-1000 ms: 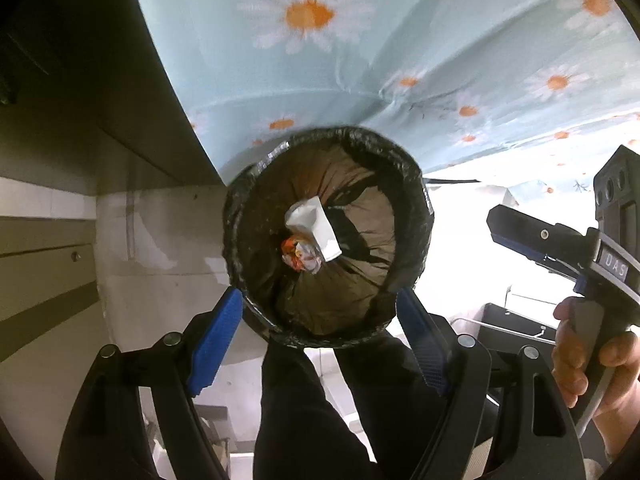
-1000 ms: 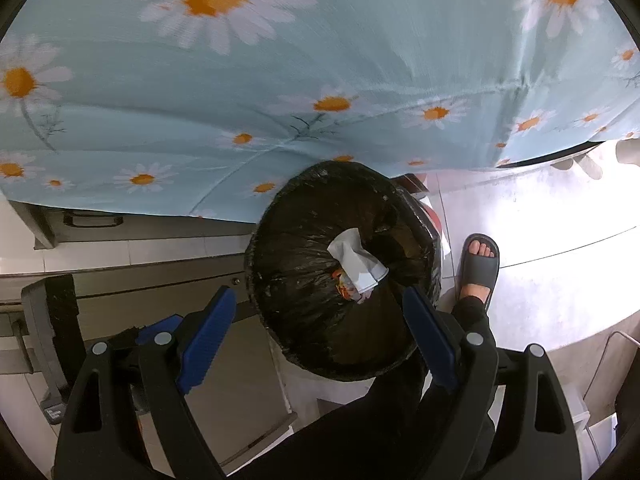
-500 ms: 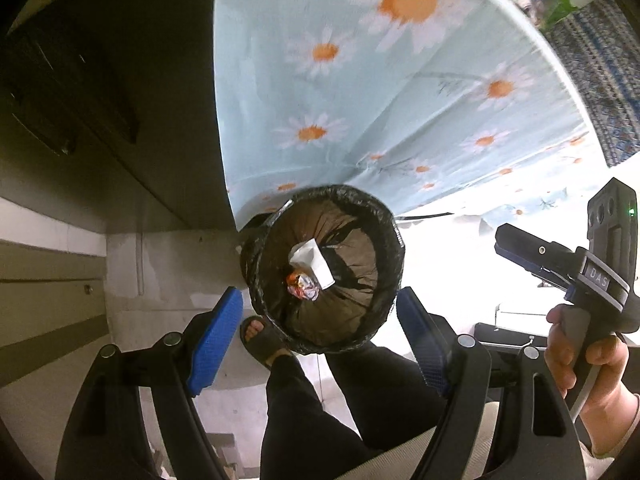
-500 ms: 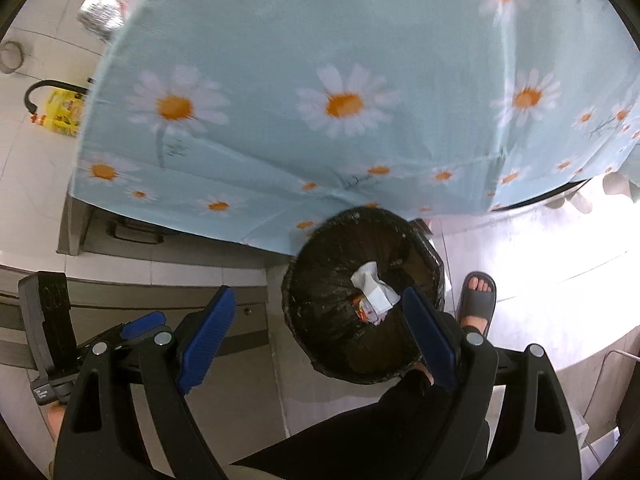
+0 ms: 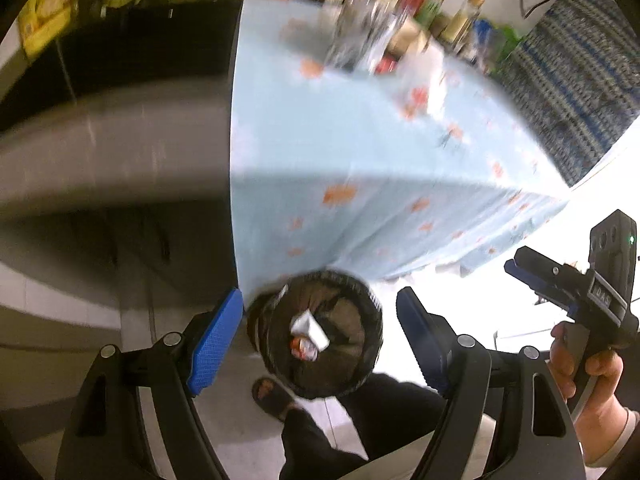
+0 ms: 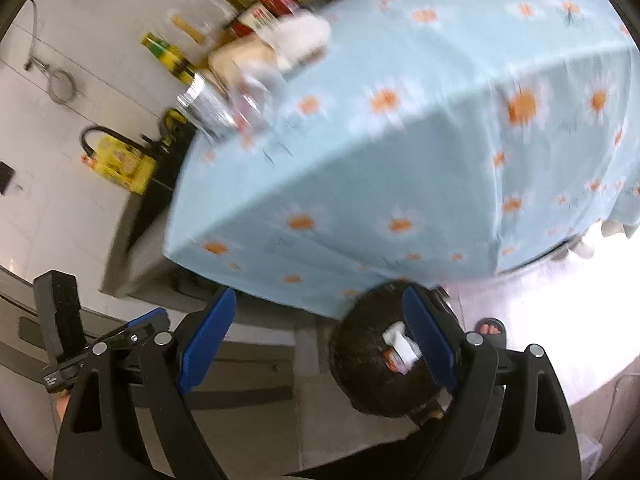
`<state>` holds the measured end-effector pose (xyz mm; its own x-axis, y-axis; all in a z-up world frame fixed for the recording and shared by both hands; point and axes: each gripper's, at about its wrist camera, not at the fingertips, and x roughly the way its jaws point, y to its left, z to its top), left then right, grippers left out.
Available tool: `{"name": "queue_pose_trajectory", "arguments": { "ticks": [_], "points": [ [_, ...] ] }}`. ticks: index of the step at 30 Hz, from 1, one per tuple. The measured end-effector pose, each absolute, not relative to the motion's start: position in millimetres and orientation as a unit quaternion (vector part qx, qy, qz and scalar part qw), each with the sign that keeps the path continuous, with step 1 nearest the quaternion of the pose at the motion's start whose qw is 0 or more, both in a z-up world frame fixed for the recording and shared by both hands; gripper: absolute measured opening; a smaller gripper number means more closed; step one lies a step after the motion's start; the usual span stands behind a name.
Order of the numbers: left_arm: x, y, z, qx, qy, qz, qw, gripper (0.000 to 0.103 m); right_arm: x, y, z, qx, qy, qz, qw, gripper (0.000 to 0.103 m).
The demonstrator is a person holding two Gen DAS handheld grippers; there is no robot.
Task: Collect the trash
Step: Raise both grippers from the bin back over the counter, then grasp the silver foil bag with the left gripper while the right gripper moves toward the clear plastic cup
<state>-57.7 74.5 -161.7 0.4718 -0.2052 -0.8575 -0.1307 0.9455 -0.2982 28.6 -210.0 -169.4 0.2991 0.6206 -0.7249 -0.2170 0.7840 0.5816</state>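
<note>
A bin lined with a black bag (image 5: pixel 352 376) stands on the floor by the table, holding a white tissue (image 5: pixel 310 328) and a crumpled orange wrapper (image 5: pixel 302 350). It also shows in the right wrist view (image 6: pixel 360 364), with the tissue (image 6: pixel 396 340) inside. My left gripper (image 5: pixel 320 336) is open and empty, high above the bin. My right gripper (image 6: pixel 320 340) is open and empty, above and left of the bin. The right gripper also shows at the right edge of the left wrist view (image 5: pixel 568 284). Both views are blurred.
A table with a light blue daisy cloth (image 5: pixel 360 168) stands behind the bin, with bottles, jars and boxes (image 5: pixel 372 12) at its far side, also in the right wrist view (image 6: pixel 256 60). The person's sandalled foot (image 5: pixel 272 394) and dark trouser legs are beside the bin. A grey counter (image 6: pixel 132 256) is left.
Both grippers have risen and tilted up away from the bin. The bin looks smaller and lower, and the table top with its clutter has come into view. Both stay open and empty.
</note>
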Motion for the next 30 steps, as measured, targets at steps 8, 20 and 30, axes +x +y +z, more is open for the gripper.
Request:
{"name": "queue_pose_trajectory", "arguments": {
  "ticks": [8,20,30],
  "points": [
    [-21,71,-107,-0.143,0.465,-0.022,0.873,0.077,55,-203,-116,0.187,0.477,0.298,0.805,0.085],
    [68,55,-80,-0.122,0.444,-0.013,0.888,0.077,120,-196,-105,0.196,0.465,0.333,0.796,0.085],
    [140,56,-104,-0.117,0.479,0.008,0.870,0.077,160,-202,-125,0.203,0.491,0.340,0.776,0.085]
  ]
}}
